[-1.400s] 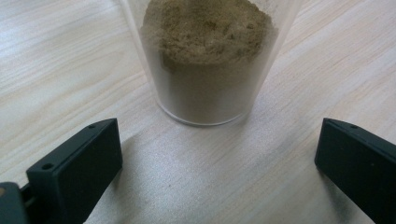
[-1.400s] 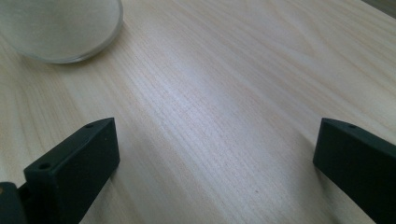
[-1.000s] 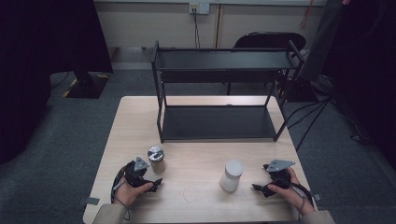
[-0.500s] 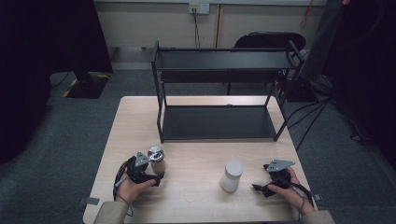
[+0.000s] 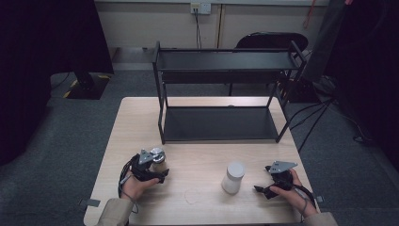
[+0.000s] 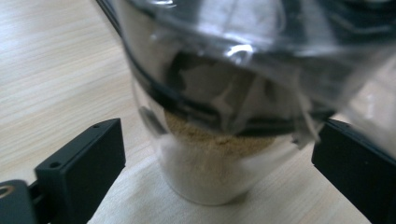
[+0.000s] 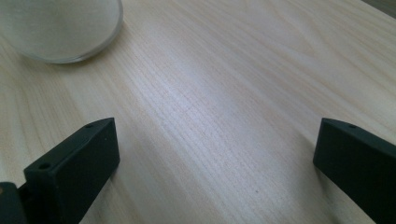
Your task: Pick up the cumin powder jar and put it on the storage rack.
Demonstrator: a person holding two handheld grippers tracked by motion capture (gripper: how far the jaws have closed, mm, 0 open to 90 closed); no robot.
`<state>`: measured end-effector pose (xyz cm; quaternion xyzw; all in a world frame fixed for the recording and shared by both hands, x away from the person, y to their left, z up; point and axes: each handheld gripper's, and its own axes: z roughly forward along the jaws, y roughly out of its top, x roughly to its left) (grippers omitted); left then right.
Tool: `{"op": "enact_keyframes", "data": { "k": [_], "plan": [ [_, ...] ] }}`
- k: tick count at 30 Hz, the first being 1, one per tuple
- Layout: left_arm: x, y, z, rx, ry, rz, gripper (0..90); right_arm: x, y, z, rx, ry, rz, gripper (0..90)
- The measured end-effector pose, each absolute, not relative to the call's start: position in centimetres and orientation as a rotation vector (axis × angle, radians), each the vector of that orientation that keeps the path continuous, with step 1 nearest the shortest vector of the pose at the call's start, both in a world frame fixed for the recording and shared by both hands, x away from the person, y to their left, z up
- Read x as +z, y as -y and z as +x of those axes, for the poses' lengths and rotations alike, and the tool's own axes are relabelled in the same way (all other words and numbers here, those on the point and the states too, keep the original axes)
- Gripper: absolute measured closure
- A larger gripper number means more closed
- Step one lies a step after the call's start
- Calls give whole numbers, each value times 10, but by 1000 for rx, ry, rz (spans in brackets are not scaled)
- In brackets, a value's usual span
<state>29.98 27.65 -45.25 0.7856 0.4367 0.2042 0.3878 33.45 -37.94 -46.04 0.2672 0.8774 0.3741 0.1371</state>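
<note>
A light wooden table (image 5: 207,202) with a pale grain is seen on a grey carpeted floor (image 5: 61,141). A black two-tier metal rack (image 5: 226,94) is stood on the far half of the tabletop, its lower shelf resting at table level. A clear glass jar (image 5: 157,159) holding a tan powder is stood near the left front. A white jar (image 5: 233,177) is stood right of centre. The two jars are well apart.
</note>
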Motion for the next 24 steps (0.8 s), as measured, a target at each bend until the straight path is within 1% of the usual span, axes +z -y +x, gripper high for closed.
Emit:
{"op": "enact_keyframes", "data": {
  "k": [10, 18, 21, 24],
  "plan": [
    [-454, -270, 305, 532, -1114, 1993, 139, -460, 379, 335, 1083, -2539, 773, 0],
    [-455, -266, 306, 553, -1107, 1992, 266, -460, 379, 335, 1083, -2539, 773, 0],
    [-455, -265, 306, 564, -1107, 1995, 297, -460, 379, 335, 1083, -2539, 774, 0],
    [-455, -264, 305, 574, -1106, 1993, 305, -460, 379, 334, 1083, -2539, 774, 0]
  ]
}}
